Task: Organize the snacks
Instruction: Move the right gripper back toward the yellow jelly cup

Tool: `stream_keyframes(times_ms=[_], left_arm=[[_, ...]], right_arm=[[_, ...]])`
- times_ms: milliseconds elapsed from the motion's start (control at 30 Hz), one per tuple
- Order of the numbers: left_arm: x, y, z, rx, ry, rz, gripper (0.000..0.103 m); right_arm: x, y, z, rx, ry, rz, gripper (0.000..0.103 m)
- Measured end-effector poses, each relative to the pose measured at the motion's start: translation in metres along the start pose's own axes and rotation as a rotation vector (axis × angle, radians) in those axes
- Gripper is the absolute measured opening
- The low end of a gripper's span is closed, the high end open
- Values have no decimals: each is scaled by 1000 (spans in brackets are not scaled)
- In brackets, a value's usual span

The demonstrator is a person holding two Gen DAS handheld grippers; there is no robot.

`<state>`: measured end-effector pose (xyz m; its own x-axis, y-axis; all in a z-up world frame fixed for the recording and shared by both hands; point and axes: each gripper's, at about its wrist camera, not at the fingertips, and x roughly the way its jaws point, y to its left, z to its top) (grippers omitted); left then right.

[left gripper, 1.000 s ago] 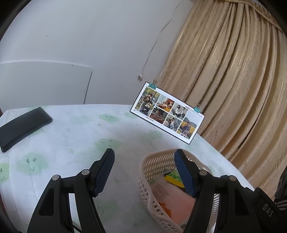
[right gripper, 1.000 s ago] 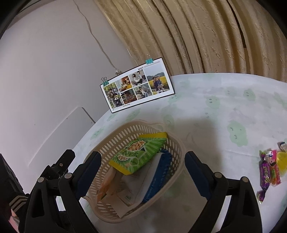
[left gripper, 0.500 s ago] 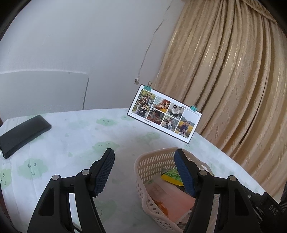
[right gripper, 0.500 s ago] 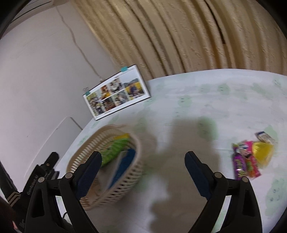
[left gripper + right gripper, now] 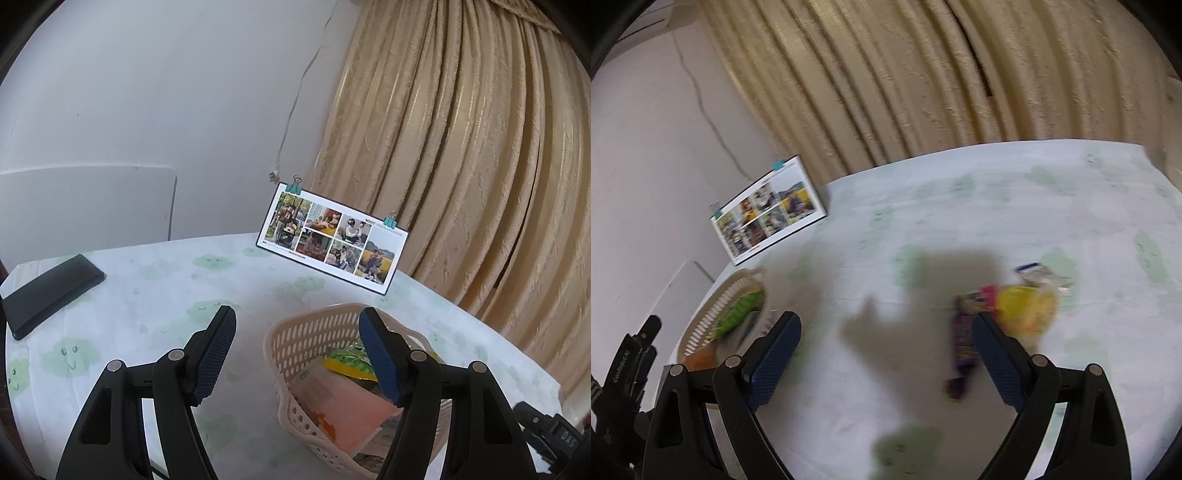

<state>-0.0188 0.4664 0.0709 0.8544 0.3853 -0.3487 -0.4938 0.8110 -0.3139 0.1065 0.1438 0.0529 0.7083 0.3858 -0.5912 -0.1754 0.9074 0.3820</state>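
- Cream plastic, pierced all over with oval holes: that is the basket [image 5: 295,343], standing on my table [image 5: 155,280] with its pale cloth printed in green smiling clouds.
- My left gripper [image 5: 297,349] hangs above the basket's near-left rim, jaws spread wide and holding nothing; the right blue pad [image 5: 378,360] sits over the basket's inside, the left pad over bare cloth beside it.
- In the basket lie an orange packet [image 5: 340,410] and a green-and-yellow packet [image 5: 349,363], the green one partly hidden behind that right pad.
- My right gripper [image 5: 886,354] is also wide open and empty, above bare cloth and its own shadow.
- The loose snacks lie just ahead of its right pad: a purple wrapper [image 5: 962,345] touching the inner edge of that pad in the view, a yellow packet [image 5: 1027,306] just beyond it, and a small silvery packet [image 5: 1043,275] behind that. The right view is blurred, so I cannot read any of them.
- From the right view the basket [image 5: 735,295] sits well off to the left, beyond the left pad, a green packet showing inside.
- A photo card [image 5: 332,238] with teal clips stands behind the basket, near the gold curtain [image 5: 480,147].
- A black flat case [image 5: 48,291] lies at the table's far left edge, well apart from the basket.
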Motion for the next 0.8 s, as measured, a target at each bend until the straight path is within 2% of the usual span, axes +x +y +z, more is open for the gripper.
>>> stream_keyframes(times_ms=[267,433,633,800], left_arm=[[-4,-9,-2,38,-24,-3,70],[-7,-15,-5,66,-34,-2,70],[-13,-28,-10,127,-59,-3,70],[-19,-40,-15,174,-87,-13,70]], right_arm=[[-17,-51,1,82,-21,-85,91],[-20,-64,0,97,-17,-106,89],[-12,-68,-2,81,22,-118,79],[0,-79,-2,91,73,-128,66]])
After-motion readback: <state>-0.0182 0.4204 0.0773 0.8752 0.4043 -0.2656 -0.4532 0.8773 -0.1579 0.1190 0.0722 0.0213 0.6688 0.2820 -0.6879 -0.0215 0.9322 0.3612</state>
